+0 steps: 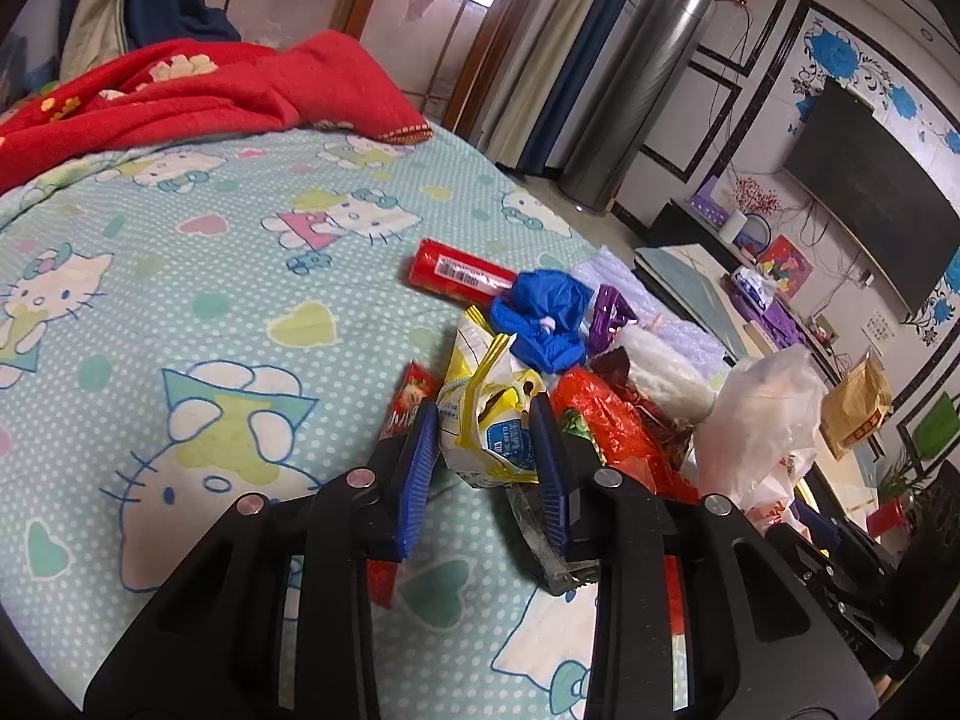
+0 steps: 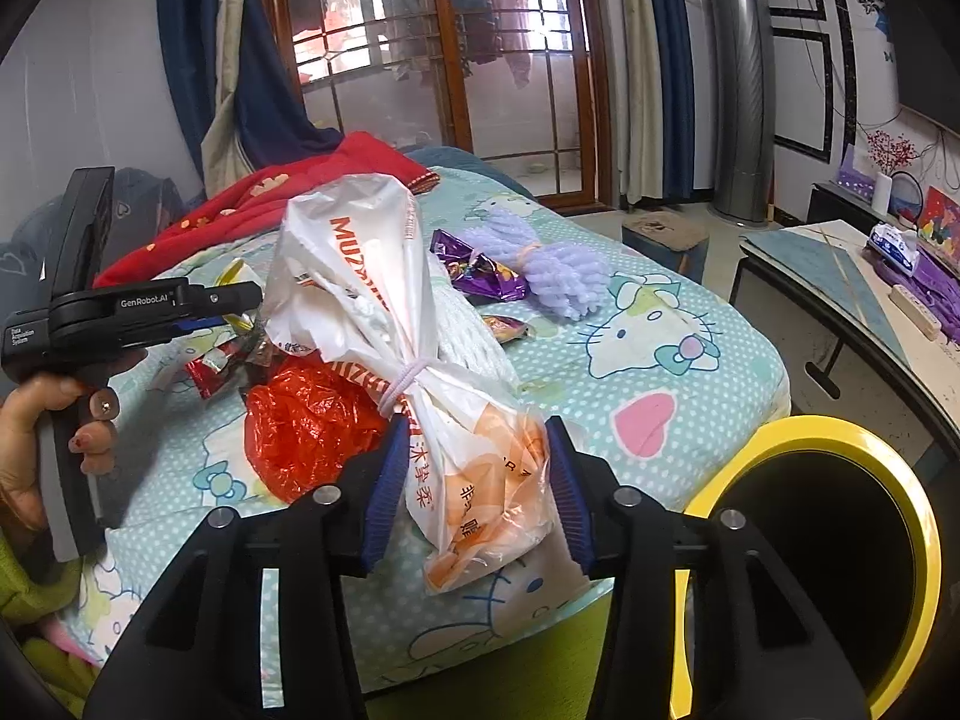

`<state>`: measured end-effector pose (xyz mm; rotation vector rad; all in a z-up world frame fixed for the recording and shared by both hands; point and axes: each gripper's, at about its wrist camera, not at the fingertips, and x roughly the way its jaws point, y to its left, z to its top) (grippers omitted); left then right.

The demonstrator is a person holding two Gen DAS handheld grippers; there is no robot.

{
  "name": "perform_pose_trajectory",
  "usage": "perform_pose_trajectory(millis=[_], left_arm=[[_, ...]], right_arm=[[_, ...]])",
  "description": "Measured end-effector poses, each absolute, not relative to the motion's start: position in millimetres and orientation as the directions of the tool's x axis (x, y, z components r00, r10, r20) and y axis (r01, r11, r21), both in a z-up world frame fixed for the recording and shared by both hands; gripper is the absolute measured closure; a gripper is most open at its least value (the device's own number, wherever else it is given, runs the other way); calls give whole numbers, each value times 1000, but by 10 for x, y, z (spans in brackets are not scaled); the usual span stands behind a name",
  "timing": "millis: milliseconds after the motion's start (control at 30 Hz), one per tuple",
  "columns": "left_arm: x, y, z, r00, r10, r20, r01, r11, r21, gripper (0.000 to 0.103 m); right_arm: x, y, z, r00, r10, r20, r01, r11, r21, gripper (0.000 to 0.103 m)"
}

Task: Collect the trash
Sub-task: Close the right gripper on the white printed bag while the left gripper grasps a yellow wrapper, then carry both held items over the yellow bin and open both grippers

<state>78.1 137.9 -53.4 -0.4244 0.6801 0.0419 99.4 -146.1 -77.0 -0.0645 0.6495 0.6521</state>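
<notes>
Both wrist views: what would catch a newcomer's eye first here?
A heap of bright trash on the cartoon-cat bedsheet: the left gripper pinches a yellow-and-white wrapper, with a crumpled blue bag just behind. The right gripper squeezes a tied white-and-orange plastic bag, beside a yellow-rimmed black bin at the bed's edge.

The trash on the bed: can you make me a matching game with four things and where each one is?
Things:
1. white tied bag
2. yellow and white packet
3. red tube
4. bin with the yellow rim

Places:
A. lying alone on the sheet behind the blue crumpled bag
B. between the pads of the right hand-held gripper
C. beside the bed, past its edge
D. between the pads of the left hand-held gripper

Pairs: 1-B, 2-D, 3-A, 4-C
</notes>
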Motion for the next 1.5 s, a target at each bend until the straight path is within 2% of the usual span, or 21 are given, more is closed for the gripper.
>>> perform_pose_trajectory(millis=[533,767,1000,1500], left_arm=[[445,1310,15,876,-46,-479,-128,938,-323,79],[339,1223,226,914,43,-404,-156,955,-252,80],[321,1100,288,919,-36,-393,-85,954,-287,80],[418,287,273,887,-229,-401,122,954,-276,81]], right_arm=[[986,-1653,-508,665,565,-488,-559,810,175,65],[990,-1729,-430,684,558,-470,-540,820,188,65],[1022,-1908,-302,722,533,-441,-505,842,191,65],[1080,-2430,-222,785,445,-431,-383,896,227,65]])
